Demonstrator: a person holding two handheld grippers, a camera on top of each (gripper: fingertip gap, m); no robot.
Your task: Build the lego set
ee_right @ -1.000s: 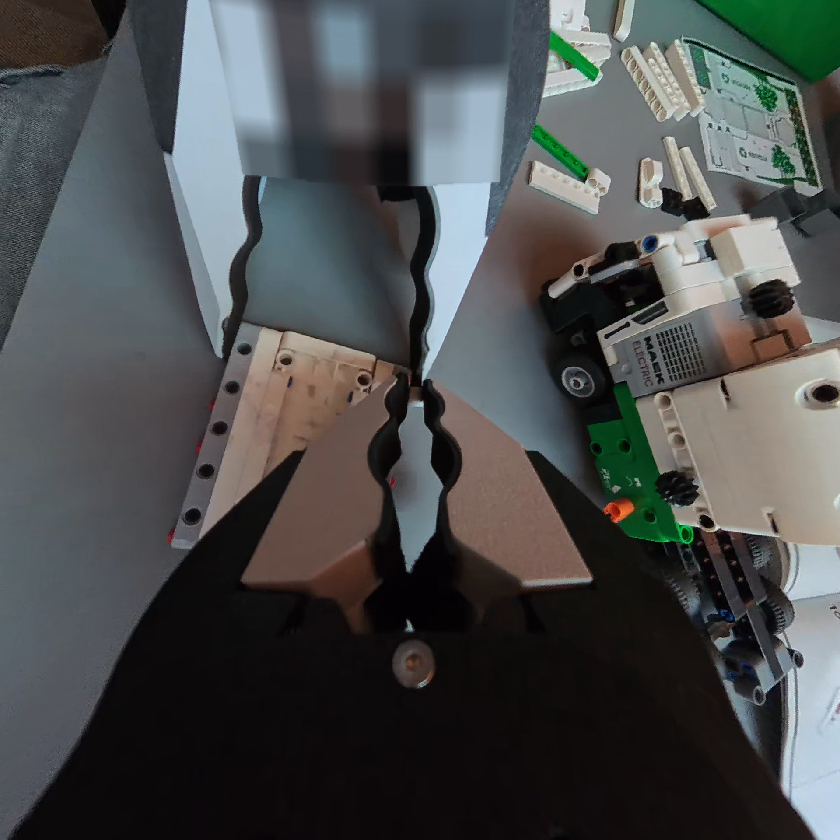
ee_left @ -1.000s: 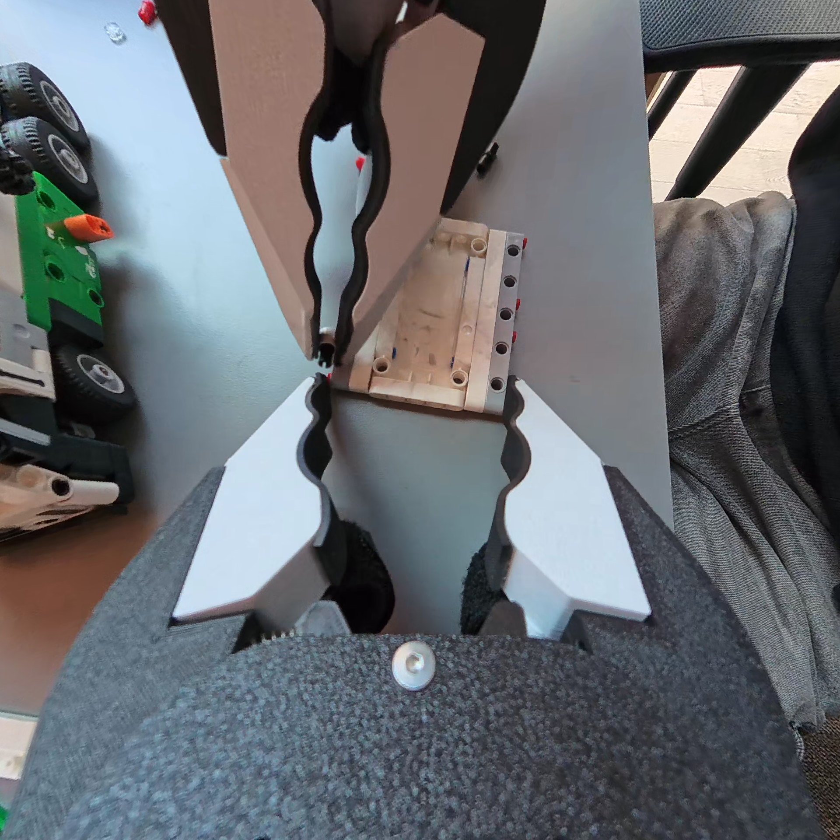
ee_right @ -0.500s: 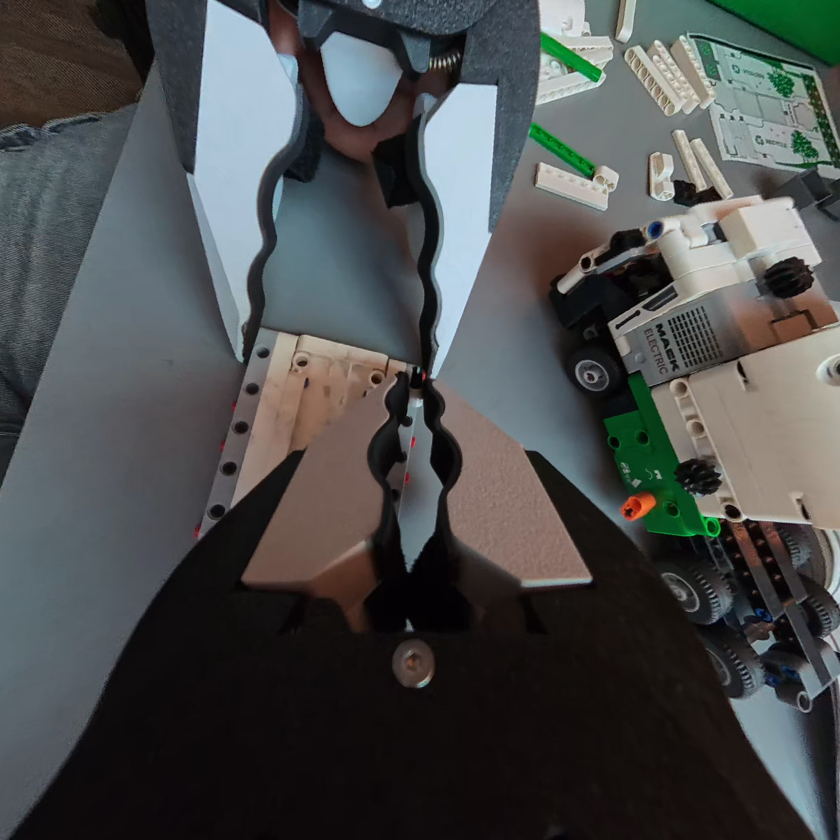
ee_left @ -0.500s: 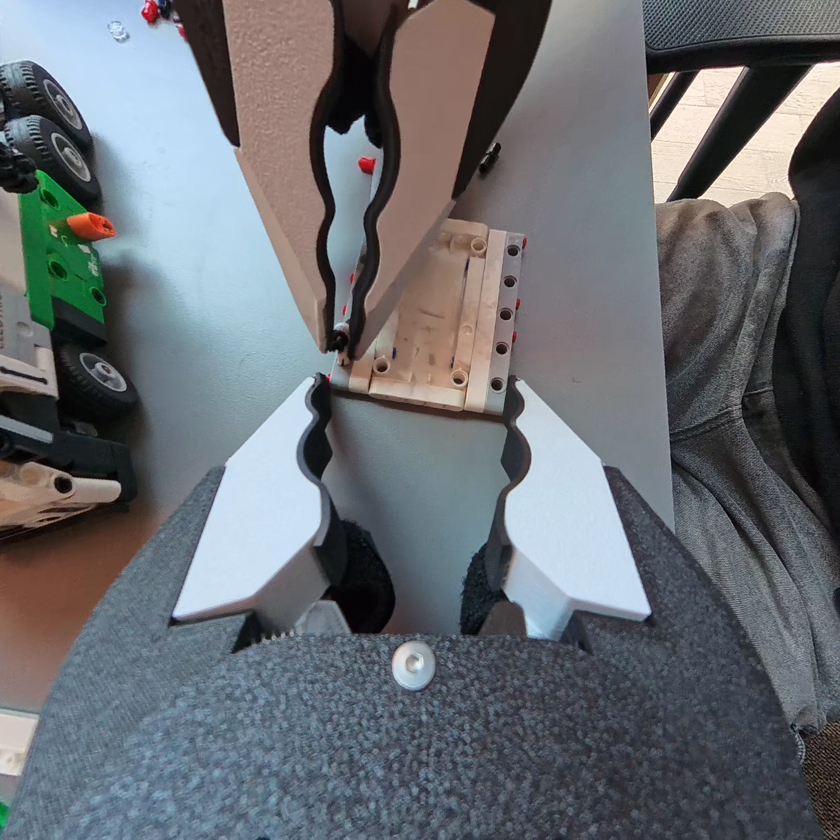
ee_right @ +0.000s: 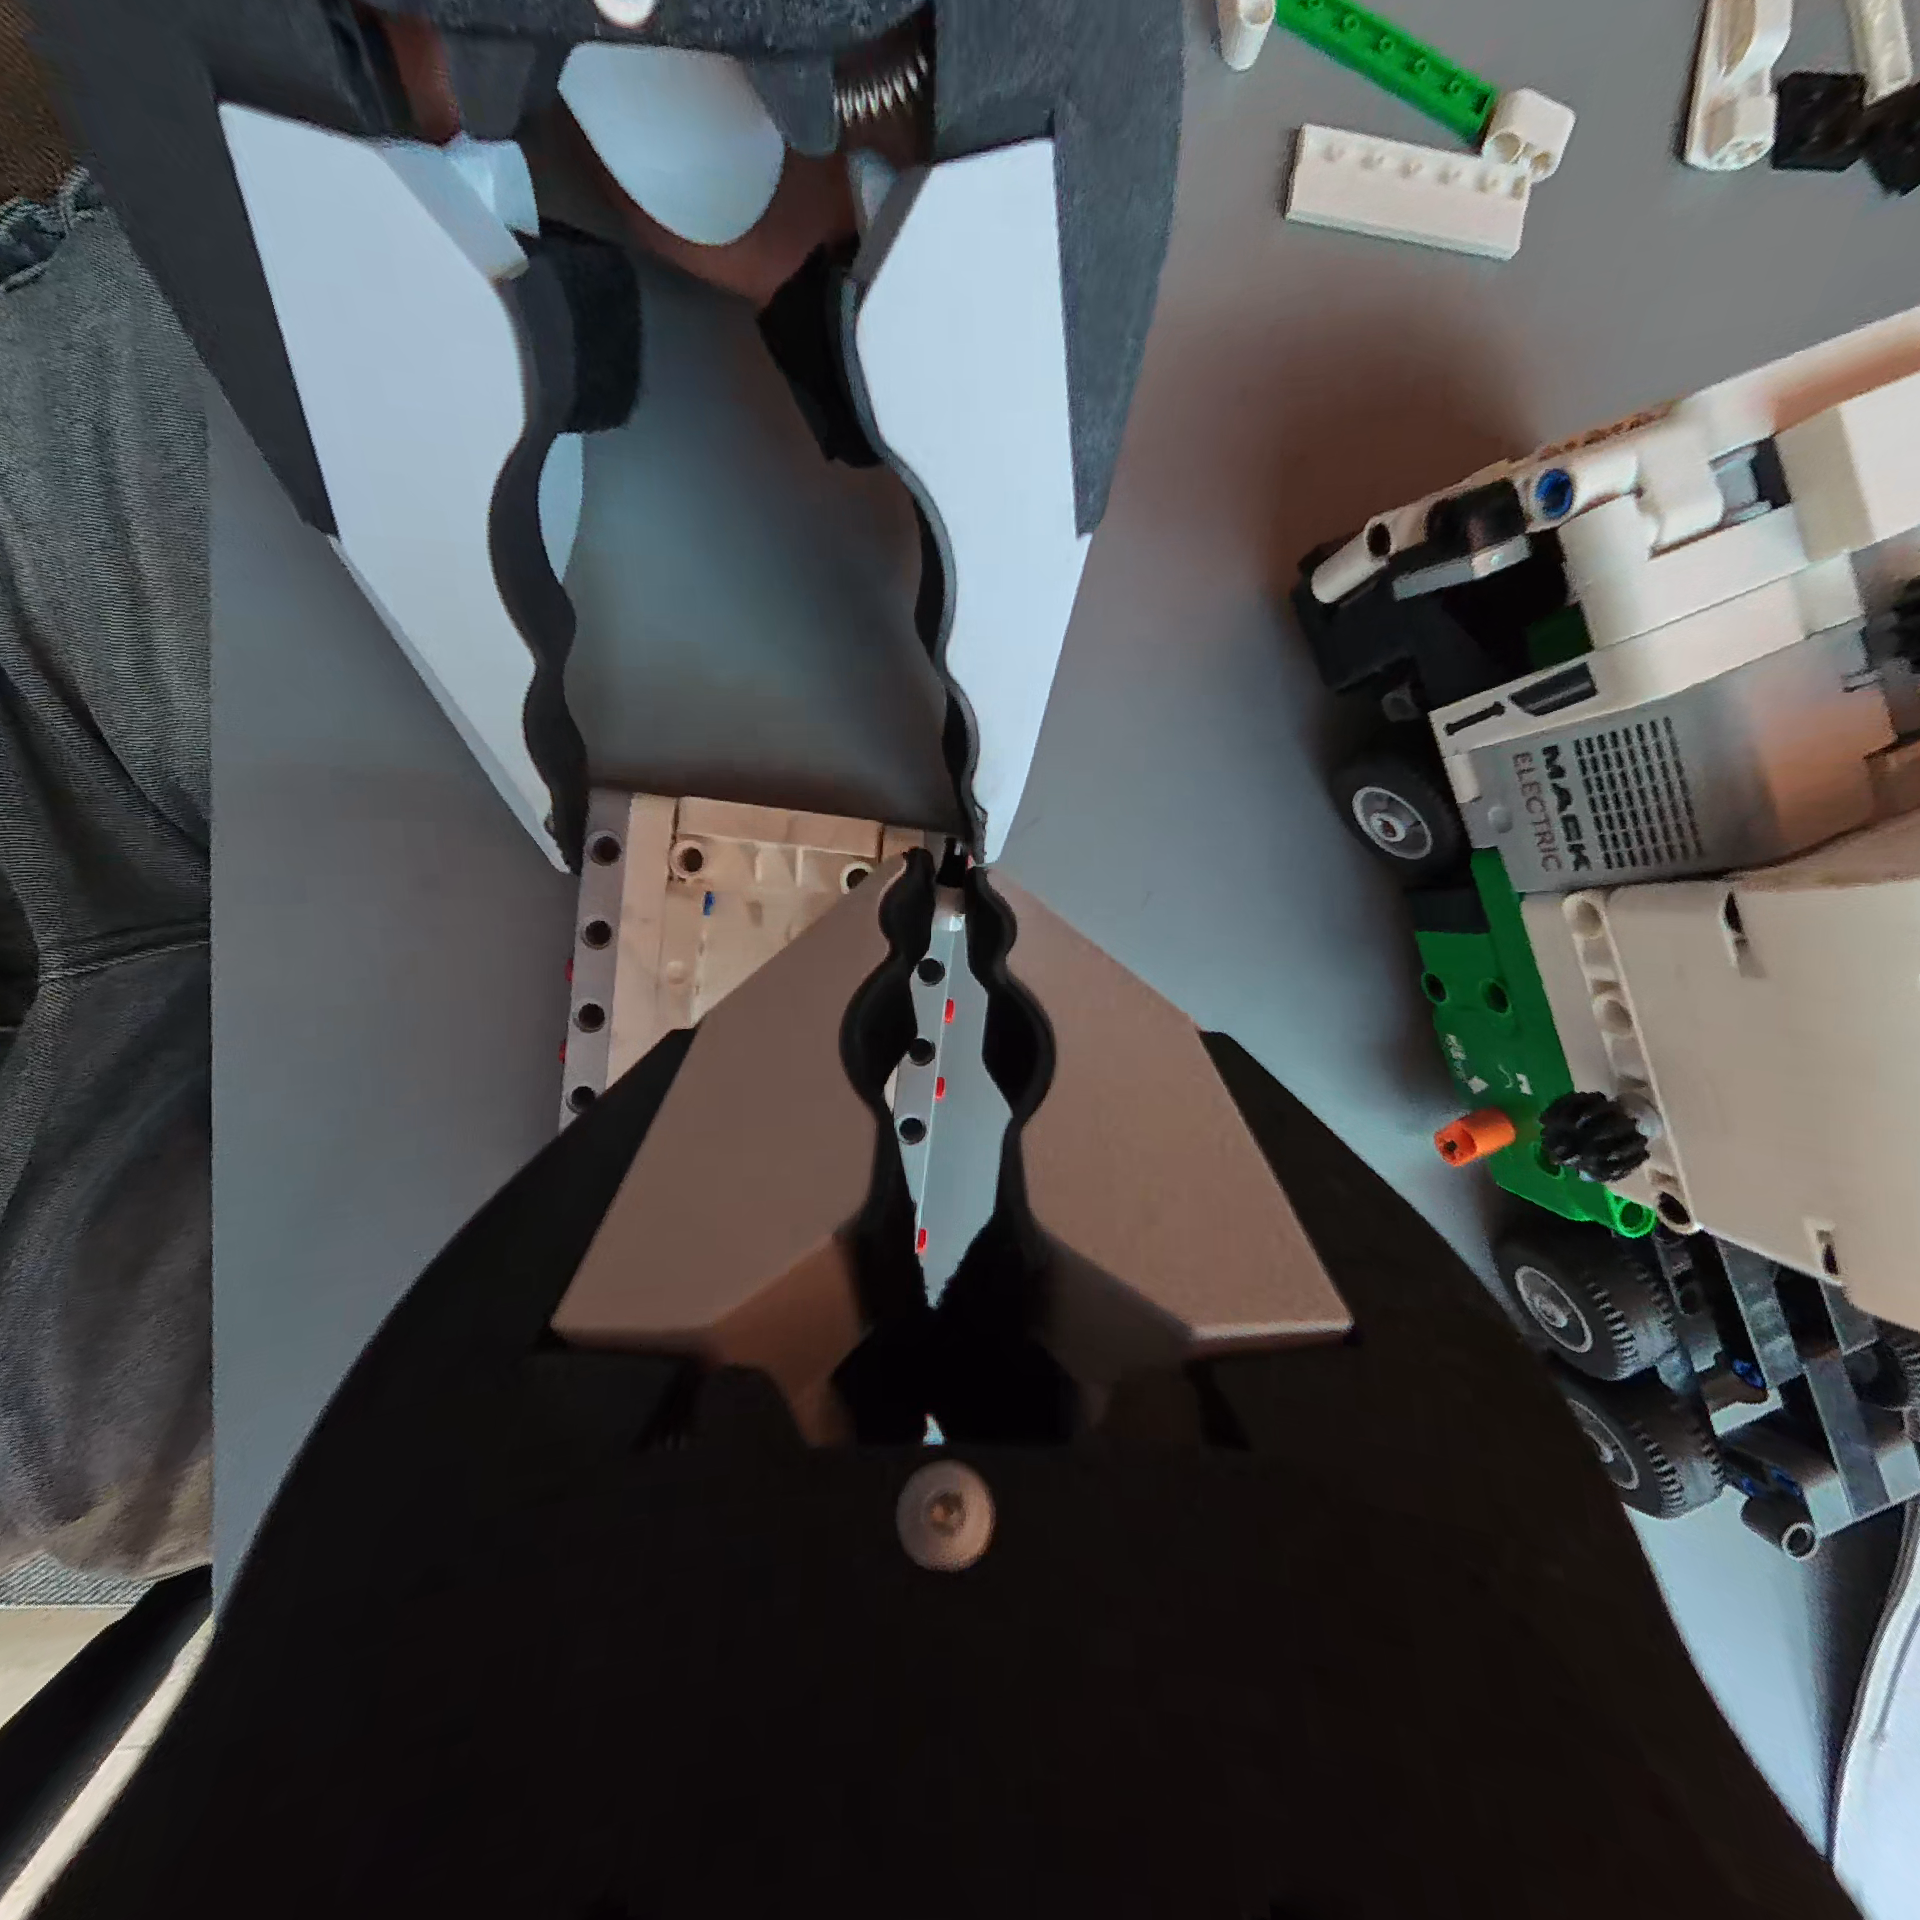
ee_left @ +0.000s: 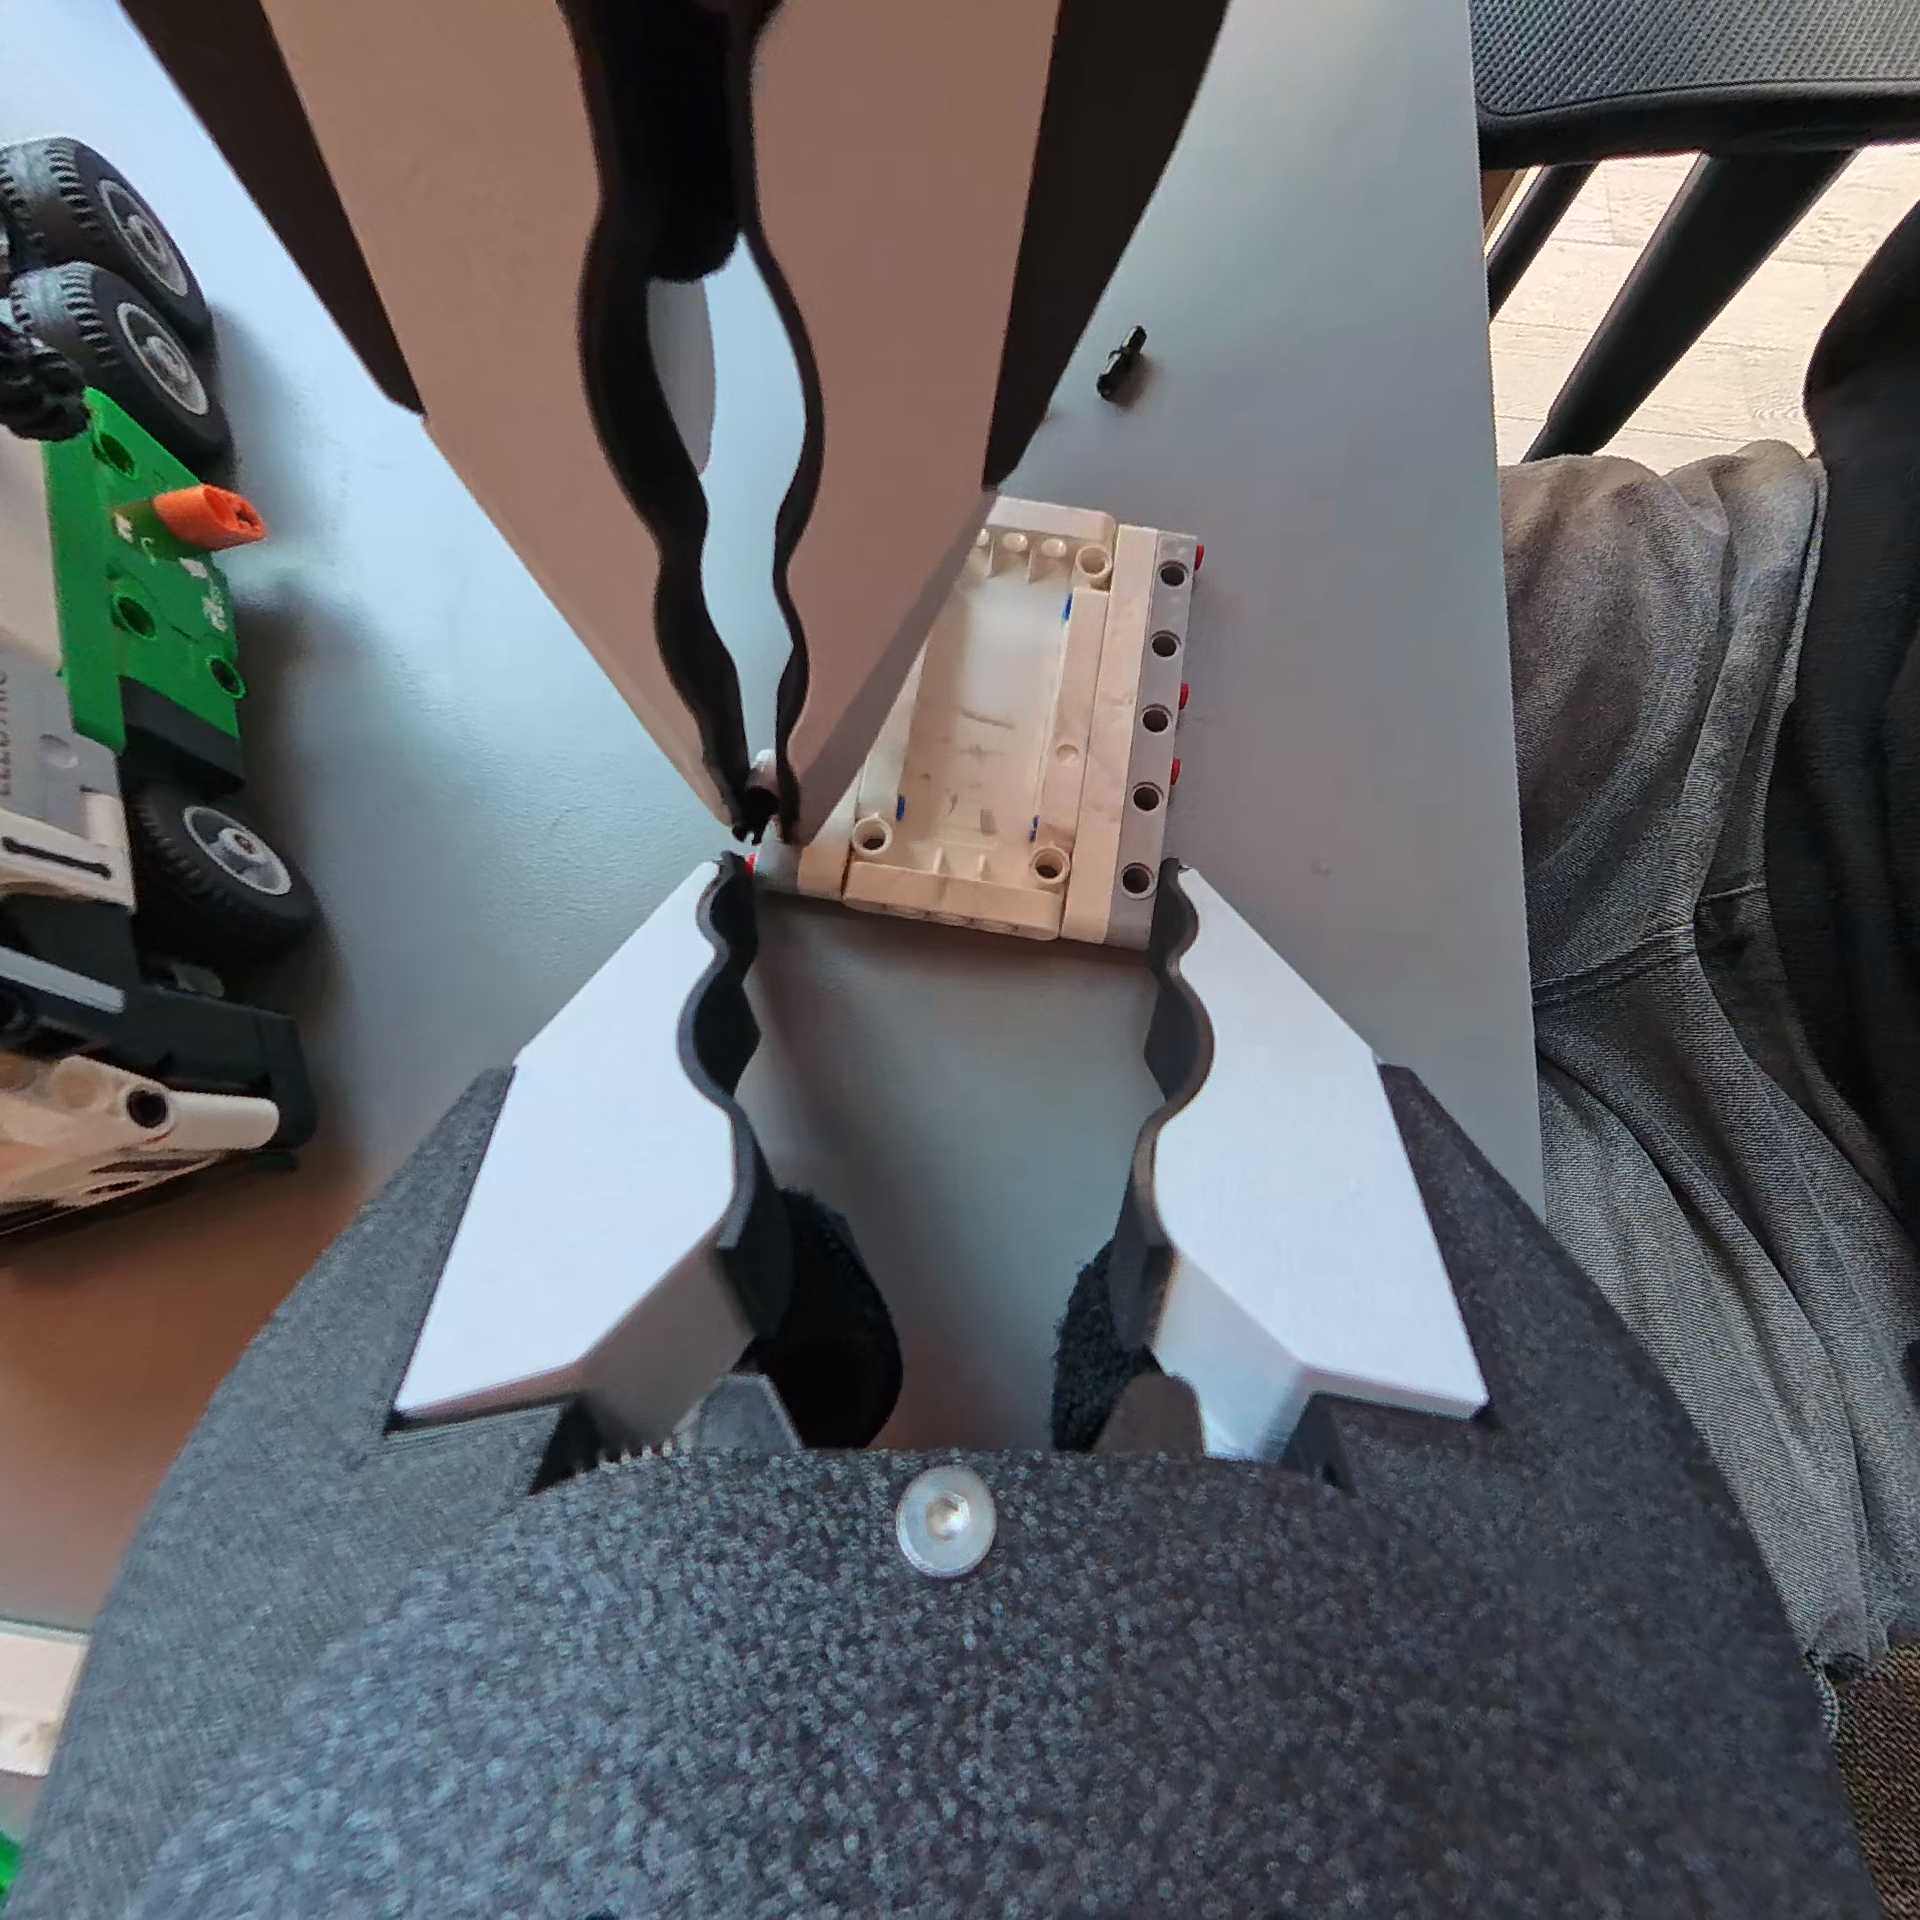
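Observation:
A cream-white panel (ee_left: 987,727) with grey holed beams and red pins along both long sides lies flat on the grey table. It also shows in the right wrist view (ee_right: 665,935). My left gripper (ee_left: 948,894) is open wide, and its white fingertips flank the panel's near corners; I cannot tell if they touch. It appears at the top of the right wrist view (ee_right: 769,847). My right gripper (ee_right: 940,873), with tan fingers, is shut on a small black pin (ee_left: 762,816) just above the panel's corner by the left fingertip. The right gripper (ee_left: 767,821) reaches in from the top of the left wrist view.
A partly built white, grey and green truck (ee_right: 1662,831) stands beside the panel, at the left of the left wrist view (ee_left: 156,727). A loose black pin (ee_left: 1120,364) lies beyond the panel. A white plate (ee_right: 1403,192) and a green beam (ee_right: 1382,73) lie far off. Grey cloth (ee_left: 1662,935) hangs past the table edge.
My right gripper has come lower and closer over the panel with the black pin, its tips staying near the same corner. The left gripper and the panel have not moved.

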